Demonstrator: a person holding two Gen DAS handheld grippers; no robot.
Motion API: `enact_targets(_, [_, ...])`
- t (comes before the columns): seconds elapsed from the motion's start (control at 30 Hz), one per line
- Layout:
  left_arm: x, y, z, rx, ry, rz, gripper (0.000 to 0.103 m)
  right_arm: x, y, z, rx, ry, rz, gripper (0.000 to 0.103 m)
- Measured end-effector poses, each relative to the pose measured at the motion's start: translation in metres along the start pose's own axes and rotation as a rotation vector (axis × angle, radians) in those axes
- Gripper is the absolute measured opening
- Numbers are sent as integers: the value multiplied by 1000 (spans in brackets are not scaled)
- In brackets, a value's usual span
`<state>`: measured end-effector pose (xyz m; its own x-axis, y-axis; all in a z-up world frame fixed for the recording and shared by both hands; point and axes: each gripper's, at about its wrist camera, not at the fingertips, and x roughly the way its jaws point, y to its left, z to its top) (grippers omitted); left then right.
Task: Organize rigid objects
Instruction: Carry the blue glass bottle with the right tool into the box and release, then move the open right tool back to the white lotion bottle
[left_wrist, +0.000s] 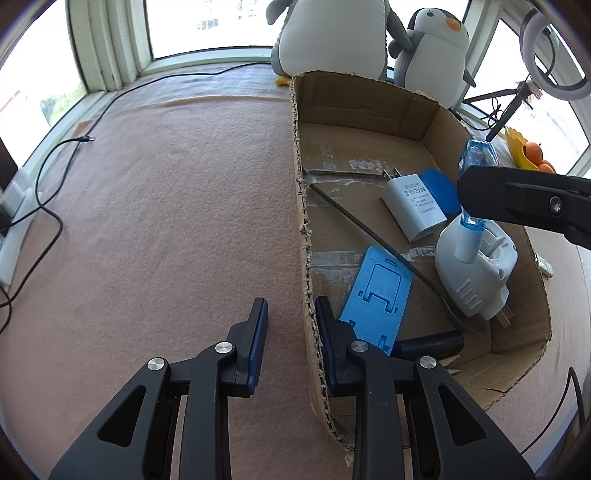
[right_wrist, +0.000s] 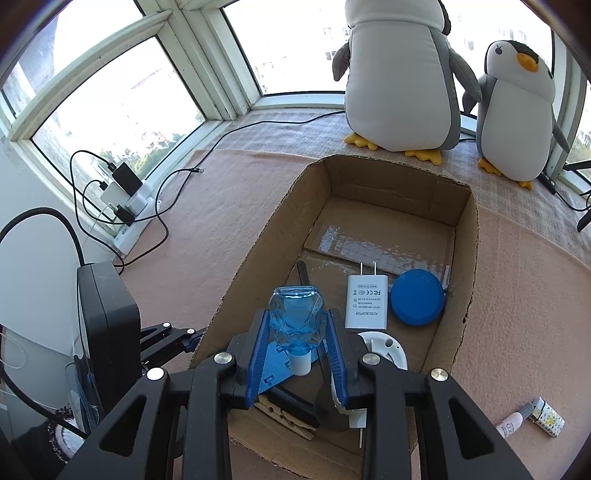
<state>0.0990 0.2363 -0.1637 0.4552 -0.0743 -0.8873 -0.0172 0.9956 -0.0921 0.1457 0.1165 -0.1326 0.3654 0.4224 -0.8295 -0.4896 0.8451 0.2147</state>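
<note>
Right gripper (right_wrist: 295, 343) clasps a blue bulb (right_wrist: 295, 317), lower centre; left gripper (left_wrist: 291, 332), narrowly parted, straddles the box (left_wrist: 306, 236) wall.

Bright daylight pours through white-framed bay windows (right_wrist: 122, 110). A pink felt cover (left_wrist: 177, 221) spreads over the worktop. Two plush penguins (right_wrist: 402, 77) stand by the glass, black cables (right_wrist: 155, 206) trailing nearby.

White charger (right_wrist: 366, 302): "AC/DC ADAPTER", "MADE IN CHINA", FC, CE.
</note>
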Motion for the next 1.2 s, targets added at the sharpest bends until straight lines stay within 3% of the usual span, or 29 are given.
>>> enact_targets(0.23, [0,0,-1,1,0,1,25,-7,-4,1,11,-25,-8,42])
enact_targets(0.47, [0,0,-1,3,0,4,25,-16,-9,1,15,-45,-21,47])
enact_targets(0.83, [-1,-3,-1,12,1,16,25,-54,-30,-16,-6,-82,-75,48])
enact_targets(1.2, [-1,-6,0,21,3,29,25,-99,-98,-60,22,-68,-144,49])
